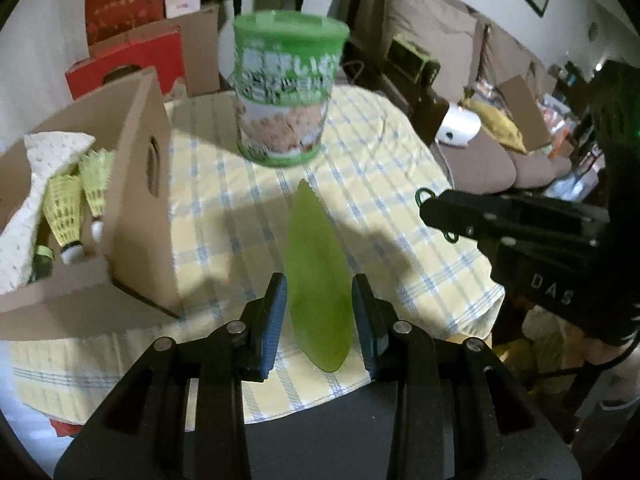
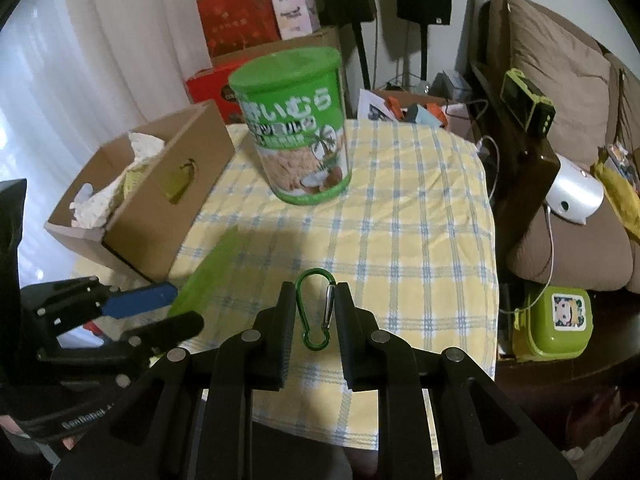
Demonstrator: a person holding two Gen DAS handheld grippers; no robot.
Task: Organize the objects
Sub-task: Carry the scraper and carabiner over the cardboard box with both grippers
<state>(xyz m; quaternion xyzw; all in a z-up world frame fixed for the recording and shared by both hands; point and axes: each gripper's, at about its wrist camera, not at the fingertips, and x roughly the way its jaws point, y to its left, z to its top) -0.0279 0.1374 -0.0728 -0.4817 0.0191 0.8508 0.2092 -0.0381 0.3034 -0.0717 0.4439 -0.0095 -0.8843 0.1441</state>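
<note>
My left gripper is shut on a flat green leaf-shaped plastic piece, held above the checked tablecloth; the piece also shows in the right wrist view. My right gripper is shut on a green carabiner, held over the table's near side. A green biscuit can stands upright at the table's middle back, also in the right wrist view. A cardboard box at the left holds yellow shuttlecocks and white paper.
The yellow checked tablecloth covers a small table. Red boxes and speakers stand behind it. A sofa with a white device is at the right, and a green lunch box sits below the table's edge.
</note>
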